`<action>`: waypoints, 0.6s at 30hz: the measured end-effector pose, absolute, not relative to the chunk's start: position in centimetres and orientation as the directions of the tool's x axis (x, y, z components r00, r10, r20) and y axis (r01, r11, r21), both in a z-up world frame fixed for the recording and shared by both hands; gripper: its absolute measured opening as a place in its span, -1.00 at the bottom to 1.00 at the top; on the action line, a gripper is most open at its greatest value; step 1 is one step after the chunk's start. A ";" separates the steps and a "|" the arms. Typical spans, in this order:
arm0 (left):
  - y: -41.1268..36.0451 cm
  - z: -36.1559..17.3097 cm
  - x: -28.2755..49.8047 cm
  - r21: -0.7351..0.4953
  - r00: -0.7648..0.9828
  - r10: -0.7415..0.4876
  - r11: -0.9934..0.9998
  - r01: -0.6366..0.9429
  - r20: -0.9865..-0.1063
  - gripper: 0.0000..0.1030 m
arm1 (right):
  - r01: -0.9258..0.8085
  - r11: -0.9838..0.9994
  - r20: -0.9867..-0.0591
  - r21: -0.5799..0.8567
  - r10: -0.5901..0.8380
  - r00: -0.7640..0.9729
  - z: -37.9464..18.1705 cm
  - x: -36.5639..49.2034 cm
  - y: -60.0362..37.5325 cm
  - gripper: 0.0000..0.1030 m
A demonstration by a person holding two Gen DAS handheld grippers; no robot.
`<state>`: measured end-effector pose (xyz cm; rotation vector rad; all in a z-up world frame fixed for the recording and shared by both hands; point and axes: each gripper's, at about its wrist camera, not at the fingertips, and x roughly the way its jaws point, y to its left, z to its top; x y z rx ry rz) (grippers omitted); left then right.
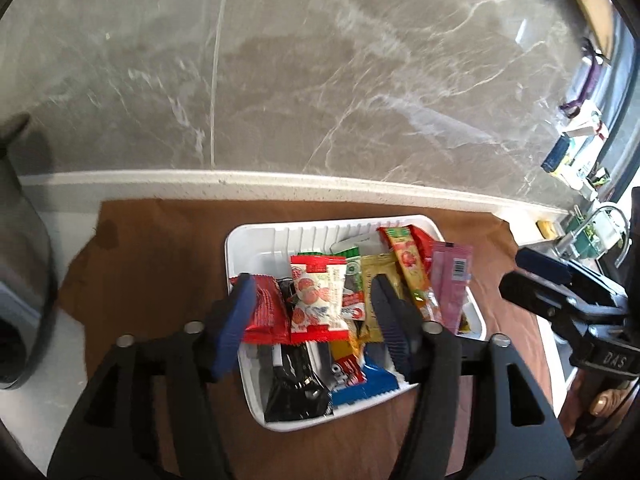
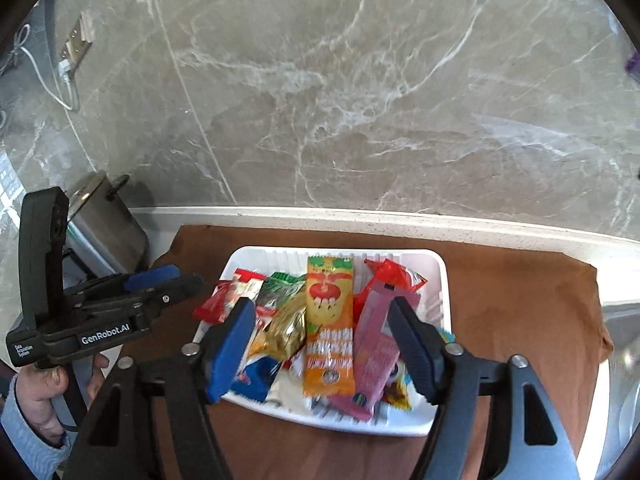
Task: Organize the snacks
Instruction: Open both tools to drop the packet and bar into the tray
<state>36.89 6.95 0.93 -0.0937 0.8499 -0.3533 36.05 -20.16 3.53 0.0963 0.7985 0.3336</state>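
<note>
Both jaws released and empty, left gripper and right gripper over white ribbed plastic tray of mixed snack packets, frame centre; next grab one packet edge cleanly.

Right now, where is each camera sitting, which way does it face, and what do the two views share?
Left wrist: rides the left gripper, looks down over open jaws at the white tray of snacks; the right gripper shows at the right edge.
Right wrist: rides the right gripper, jaws open, above the same tray; the left gripper and the hand holding it show at left.
Shared: tray, pink packet, brown mat, marble wall.
</note>
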 end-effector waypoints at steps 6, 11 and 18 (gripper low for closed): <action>5.2 3.7 32.9 -0.156 0.639 -0.308 0.946 0.283 -0.705 0.17 | -0.233 0.945 -0.663 0.228 0.326 0.674 4.6 32.0 -20.8 0.57; 2.9 6.4 29.5 -0.085 0.670 -0.282 0.947 0.310 -0.687 0.25 | -0.217 0.948 -0.634 0.232 0.317 0.706 5.7 28.8 -21.7 0.62; 0.1 9.2 25.2 0.021 0.711 -0.230 0.946 0.325 -0.665 0.26 | -0.196 0.944 -0.595 0.266 0.321 0.736 6.9 25.3 -23.8 0.64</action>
